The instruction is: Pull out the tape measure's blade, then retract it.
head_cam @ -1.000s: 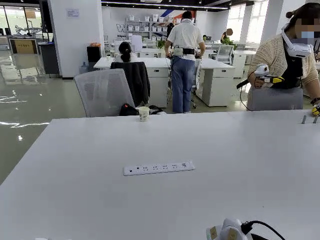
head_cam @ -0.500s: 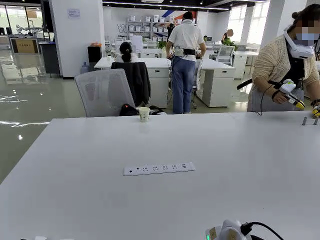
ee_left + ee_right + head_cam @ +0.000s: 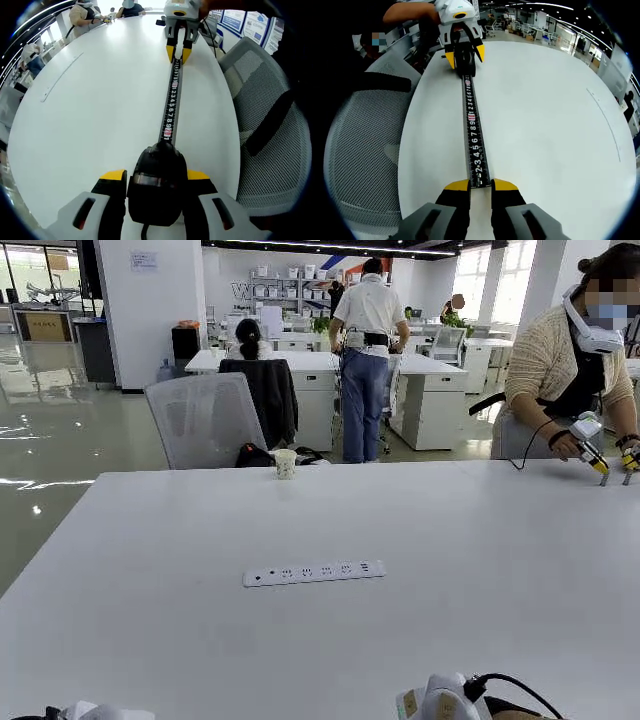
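Note:
A black tape measure case sits between my left gripper's yellow-tipped jaws, which are shut on it. Its black blade runs out flat along the white table to my right gripper, shut on the blade's end. In the right gripper view the blade leads from my right gripper, whose jaws pinch its tip, up to the case held by the left gripper. White gripper tops peek over the head view's bottom edge.
A white power strip lies mid-table and a paper cup stands at the far edge. A grey mesh chair is close beside the table edge along the blade. A person works with grippers at the far right corner.
The head camera has tipped slightly down. The person at the far right has lowered a hand-held gripper to the table. Another white gripper top now shows at the bottom left.

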A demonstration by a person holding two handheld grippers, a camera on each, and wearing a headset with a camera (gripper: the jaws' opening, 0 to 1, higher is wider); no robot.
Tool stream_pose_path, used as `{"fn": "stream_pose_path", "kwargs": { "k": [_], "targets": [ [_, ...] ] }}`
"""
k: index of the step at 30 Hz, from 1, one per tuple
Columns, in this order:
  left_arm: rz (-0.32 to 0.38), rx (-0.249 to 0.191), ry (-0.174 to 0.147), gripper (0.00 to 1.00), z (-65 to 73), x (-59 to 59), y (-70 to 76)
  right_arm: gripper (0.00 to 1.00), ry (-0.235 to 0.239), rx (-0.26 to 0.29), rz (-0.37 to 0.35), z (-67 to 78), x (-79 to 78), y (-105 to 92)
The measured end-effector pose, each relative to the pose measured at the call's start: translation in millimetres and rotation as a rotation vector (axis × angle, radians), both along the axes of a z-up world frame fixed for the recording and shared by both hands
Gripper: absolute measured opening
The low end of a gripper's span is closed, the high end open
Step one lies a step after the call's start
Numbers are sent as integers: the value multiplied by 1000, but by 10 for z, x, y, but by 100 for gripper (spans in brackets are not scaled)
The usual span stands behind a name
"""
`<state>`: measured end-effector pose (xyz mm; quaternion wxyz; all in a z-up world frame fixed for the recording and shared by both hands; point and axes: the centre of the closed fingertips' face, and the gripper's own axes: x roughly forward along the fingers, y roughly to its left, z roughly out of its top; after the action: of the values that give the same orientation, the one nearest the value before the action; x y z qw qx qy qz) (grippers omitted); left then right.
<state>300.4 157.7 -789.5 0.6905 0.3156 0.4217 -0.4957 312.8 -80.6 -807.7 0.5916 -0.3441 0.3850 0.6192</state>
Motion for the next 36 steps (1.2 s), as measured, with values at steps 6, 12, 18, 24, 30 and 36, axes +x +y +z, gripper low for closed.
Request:
{"fn": "stream_pose_path", "kwargs": {
  "k": [6,12,18,24,30,36],
  "targets": [
    [12,-18,27,51,19,-15,-10,13,-10,-22,10,-2,-3,-8],
    [35,-24,30,58,62,-11,27,15,-20,-25,6,1,-1,-10],
    [88,-45,55,65,103,11,47,20,-10,-24,-44,20,4,-34],
    [109,-70,69,74,118,-20,16,29,8,-14,-97,35,-34,-77],
    [118,-89,102,83,109,-92,-20,44,23,24,-120,73,-83,-74],
    [147,-98,126,89,94,-140,-15,54,21,11,-157,59,-81,-127]
  ]
}}
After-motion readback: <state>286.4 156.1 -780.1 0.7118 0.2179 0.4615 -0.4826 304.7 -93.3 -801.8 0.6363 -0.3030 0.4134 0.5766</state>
